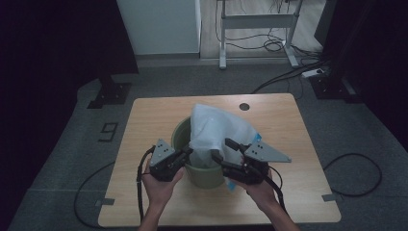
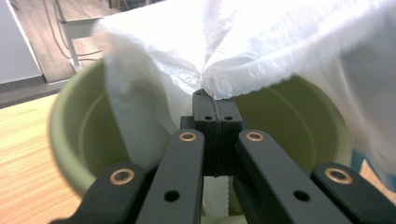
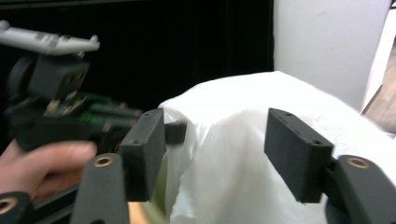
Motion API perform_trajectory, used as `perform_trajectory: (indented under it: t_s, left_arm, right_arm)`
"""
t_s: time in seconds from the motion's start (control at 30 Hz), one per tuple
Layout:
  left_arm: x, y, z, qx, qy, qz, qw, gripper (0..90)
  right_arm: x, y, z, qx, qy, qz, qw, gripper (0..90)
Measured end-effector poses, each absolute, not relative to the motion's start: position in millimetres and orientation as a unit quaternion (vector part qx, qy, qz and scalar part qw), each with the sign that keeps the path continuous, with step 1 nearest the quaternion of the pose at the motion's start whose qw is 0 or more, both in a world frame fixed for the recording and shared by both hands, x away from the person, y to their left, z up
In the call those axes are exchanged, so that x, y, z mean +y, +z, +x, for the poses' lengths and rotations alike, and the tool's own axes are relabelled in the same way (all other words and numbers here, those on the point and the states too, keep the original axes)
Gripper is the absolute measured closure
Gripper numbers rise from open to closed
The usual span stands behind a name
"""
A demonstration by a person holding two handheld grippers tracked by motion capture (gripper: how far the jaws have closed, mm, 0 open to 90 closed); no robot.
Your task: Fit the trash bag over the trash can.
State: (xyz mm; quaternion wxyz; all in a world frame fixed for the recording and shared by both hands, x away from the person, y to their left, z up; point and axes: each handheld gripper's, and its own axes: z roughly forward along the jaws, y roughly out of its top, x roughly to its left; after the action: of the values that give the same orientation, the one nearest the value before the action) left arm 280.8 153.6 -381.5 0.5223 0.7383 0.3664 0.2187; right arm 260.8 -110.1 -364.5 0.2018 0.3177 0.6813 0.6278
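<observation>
— Near the middle of the wooden surface (image 1: 144,120) stands a green bucket (image 1: 204,175), and everything else can be placed from it. What is in it?

— A white plastic bag (image 1: 216,130) sits in the bucket's mouth and stands tall above the rim, bunched and crinkled, leaning toward the bucket's right side.

— Where is the left claw (image 1: 188,151)?

— At the bucket's left rim, held low in the person's left hand (image 1: 161,185). In the left gripper view its two black jaws are pressed flat together with a fold of the bag's edge (image 2: 243,81) pinched between their tips, directly over the bucket's open inside (image 2: 93,135). A strip of bag also hangs down behind the jaws.

— And the right claw (image 1: 224,148)?

— At the bucket's near right rim, in the right hand (image 1: 260,192), angled toward the bag. Its jaws stand apart — in the right gripper view the two pads (image 3: 296,149) flank the bag's white bulge (image 3: 233,154) without pressing it, so nothing is gripped.

— Does that view show the other side?

— Yes, blurred: the left claw's body (image 3: 51,79) and the fingers around it sit beyond the bag, on the bucket's far side from that camera.

— Anything under the bag?

— A bit of blue shows at the bucket's right side; I cannot tell what it is.
</observation>
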Motion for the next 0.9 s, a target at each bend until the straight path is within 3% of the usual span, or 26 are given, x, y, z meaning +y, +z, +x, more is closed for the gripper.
perform_trajectory:
  t_s: [0.37, 0.9]
  left_arm:
    - [167, -382, 281, 0.385, 0.219, 0.723, 0.53, 90.0]
    - [175, -387, 284, 0.4, 0.216, 0.718, 0.527, 90.0]
  right_arm:
    - [-137, -395, 227, 0.687, 0.627, 0.311, 0.195, 29.4]
    - [-158, -442, 215, 0.668, 0.609, 0.373, 0.208, 18.8]
